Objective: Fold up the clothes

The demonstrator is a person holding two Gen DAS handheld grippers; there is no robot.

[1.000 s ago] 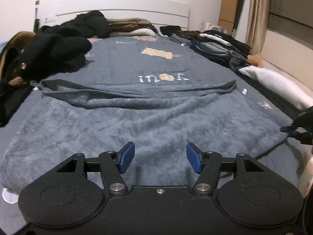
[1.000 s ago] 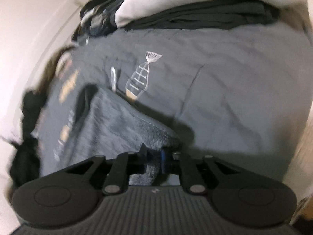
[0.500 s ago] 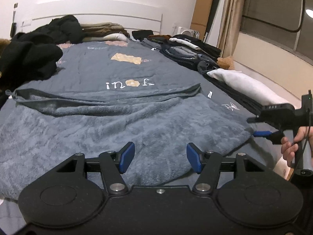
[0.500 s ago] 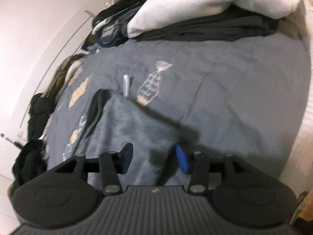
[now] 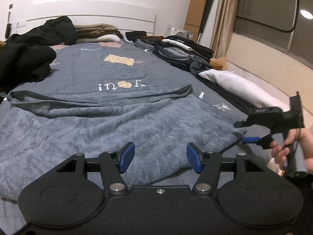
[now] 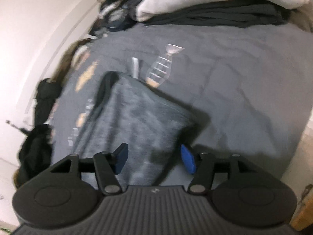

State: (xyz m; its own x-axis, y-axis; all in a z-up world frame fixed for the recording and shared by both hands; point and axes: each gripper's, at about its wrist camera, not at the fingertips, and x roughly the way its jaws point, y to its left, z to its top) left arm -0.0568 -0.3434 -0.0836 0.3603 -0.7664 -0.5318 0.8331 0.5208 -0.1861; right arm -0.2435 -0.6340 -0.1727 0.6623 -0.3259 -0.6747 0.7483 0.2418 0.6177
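Grey fleece garment (image 5: 109, 129) flat on the bed (image 5: 82, 72), left tool (image 5: 160, 154) open above its near edge

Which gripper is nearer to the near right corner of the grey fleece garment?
Right. The right gripper, jaws opening, sits at that corner of the grey fleece garment, pads off the cloth. The left gripper, open, hangs over the garment's near edge, toward the middle.

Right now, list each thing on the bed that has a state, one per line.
Grey fleece garment: folded over, lying flat on the bed, held by neither gripper.
Left gripper: open, nothing between its pads.
Right gripper: jaws opening, pads clear of the fleece corner.
White pillow: lying on dark folded clothes.
Folded clothes: stacked along the bed's edge.
Black jackets: unfolded, heaped.
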